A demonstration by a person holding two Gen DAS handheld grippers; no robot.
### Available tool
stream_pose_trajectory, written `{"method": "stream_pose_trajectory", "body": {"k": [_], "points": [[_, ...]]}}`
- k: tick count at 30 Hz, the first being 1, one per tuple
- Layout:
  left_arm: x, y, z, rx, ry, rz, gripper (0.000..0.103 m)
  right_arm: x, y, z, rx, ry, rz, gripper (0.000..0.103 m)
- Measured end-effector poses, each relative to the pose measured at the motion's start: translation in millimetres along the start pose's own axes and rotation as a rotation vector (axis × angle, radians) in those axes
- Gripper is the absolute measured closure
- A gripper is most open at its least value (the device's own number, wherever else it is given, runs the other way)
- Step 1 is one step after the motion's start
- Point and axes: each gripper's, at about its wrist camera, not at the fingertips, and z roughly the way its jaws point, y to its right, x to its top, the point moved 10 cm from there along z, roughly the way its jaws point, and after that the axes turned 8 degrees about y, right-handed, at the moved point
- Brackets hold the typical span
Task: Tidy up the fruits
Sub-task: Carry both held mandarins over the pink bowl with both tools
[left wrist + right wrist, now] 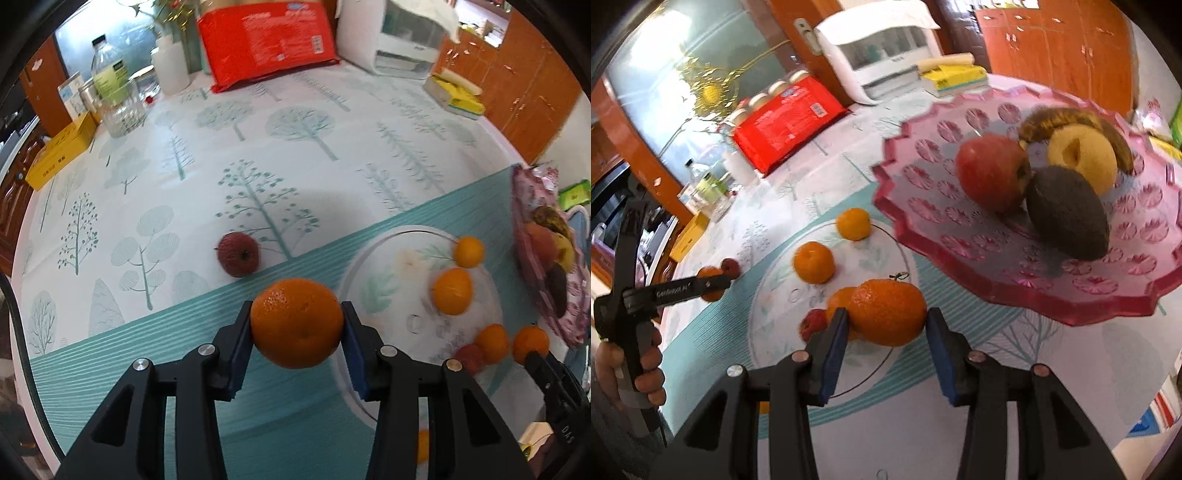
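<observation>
My left gripper (pixel 297 306) is shut on a large orange (pixel 297 323), held above the teal band of the tablecloth. A dark red fruit (pixel 238 254) lies on the cloth just beyond it. To the right, a white leaf-patterned plate (pixel 388 266) carries several small oranges (pixel 452 291) and a small red fruit (pixel 469 356). My right gripper (pixel 887 312) is shut on a stemmed tangerine (pixel 888 312) over that plate's (pixel 871 254) near side. It shows again in the left wrist view as the right gripper (pixel 532 354). The left gripper (pixel 713 284) is at the left in the right wrist view.
A raised pink scalloped dish (pixel 997 288) right of the plate holds a red apple (pixel 991 171), a yellow fruit (pixel 1082 155), an avocado (pixel 1067 212) and a brown banana (pixel 1067 118). A red package (pixel 269 40), a bottle (pixel 114 88) and a yellow box (pixel 62 151) line the table's far side.
</observation>
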Motion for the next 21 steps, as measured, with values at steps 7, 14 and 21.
{"method": "stream_pose_trajectory", "body": {"k": [7, 14, 21], "points": [[5, 51, -39, -0.089, 0.041, 0.065, 0.06, 27, -24, -41, 0.039, 0.078, -0.075, 0.06], [16, 106, -80, -0.175, 0.081, 0.126, 0.06, 62, -29, -89, 0.021, 0.175, -0.127, 0.06], [30, 168, -109, -0.243, 0.123, 0.194, 0.06, 88, -12, -127, -0.028, 0.26, -0.163, 0.06]]}}
